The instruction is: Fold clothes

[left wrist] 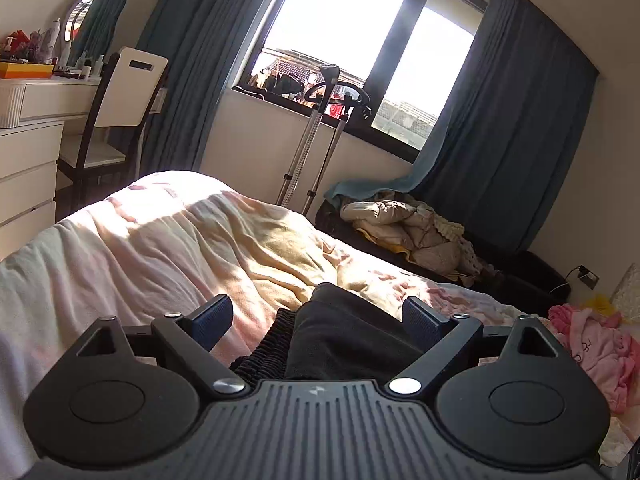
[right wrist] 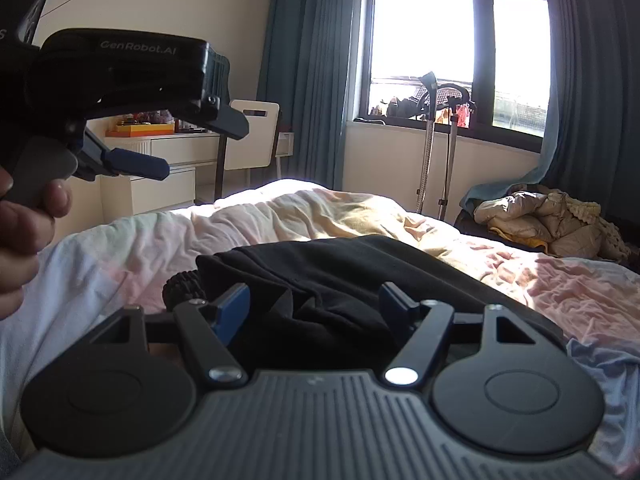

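With the black garment (right wrist: 344,276) lying bunched on the bed (right wrist: 520,276), both the left gripper (left wrist: 318,312) and right gripper (right wrist: 314,300) gape wide and empty above it, so the next move is probably pinching an edge.

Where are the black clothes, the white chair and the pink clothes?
black clothes (right wrist: 340,276): right wrist view, top fold.
white chair (left wrist: 132,92): left wrist view, backrest.
pink clothes (left wrist: 596,344): left wrist view, middle of pile.

Both wrist views low over bed (left wrist: 120,240), facing window (right wrist: 424,32).
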The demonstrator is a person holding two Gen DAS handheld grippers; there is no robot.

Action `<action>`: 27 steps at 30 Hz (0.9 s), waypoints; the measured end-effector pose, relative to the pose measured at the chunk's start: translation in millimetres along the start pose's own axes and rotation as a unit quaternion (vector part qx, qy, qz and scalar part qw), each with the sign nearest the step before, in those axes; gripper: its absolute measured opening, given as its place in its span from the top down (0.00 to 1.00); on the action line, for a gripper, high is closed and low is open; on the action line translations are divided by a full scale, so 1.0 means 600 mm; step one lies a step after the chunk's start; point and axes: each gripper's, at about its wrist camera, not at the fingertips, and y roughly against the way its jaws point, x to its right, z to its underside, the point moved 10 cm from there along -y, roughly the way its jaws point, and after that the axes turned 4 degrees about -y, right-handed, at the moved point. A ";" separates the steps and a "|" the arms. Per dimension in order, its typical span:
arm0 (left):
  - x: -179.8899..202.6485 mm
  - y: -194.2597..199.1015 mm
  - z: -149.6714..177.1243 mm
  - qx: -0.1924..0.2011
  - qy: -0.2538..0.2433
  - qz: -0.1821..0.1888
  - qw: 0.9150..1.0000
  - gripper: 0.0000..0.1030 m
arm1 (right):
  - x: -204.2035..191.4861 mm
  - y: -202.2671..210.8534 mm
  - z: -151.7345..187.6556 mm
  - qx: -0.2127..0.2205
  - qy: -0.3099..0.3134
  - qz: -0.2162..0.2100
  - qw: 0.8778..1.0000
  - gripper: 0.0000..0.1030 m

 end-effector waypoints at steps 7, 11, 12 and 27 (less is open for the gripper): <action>0.032 -0.029 0.050 -0.045 -0.055 -0.014 0.997 0.10 | 0.119 0.065 0.010 -0.024 -0.029 0.061 0.997 0.28; 0.046 -0.044 0.080 -0.074 -0.088 -0.026 0.993 0.10 | 0.173 0.070 0.046 -0.040 -0.092 0.081 0.992 0.28; 0.049 -0.049 0.087 -0.081 -0.098 -0.031 0.991 0.10 | 0.182 0.067 0.057 -0.048 -0.107 0.085 0.989 0.28; 0.033 -0.085 0.118 -0.114 -0.084 -0.072 0.987 0.09 | 0.201 0.036 0.083 -0.067 -0.163 0.049 0.983 0.28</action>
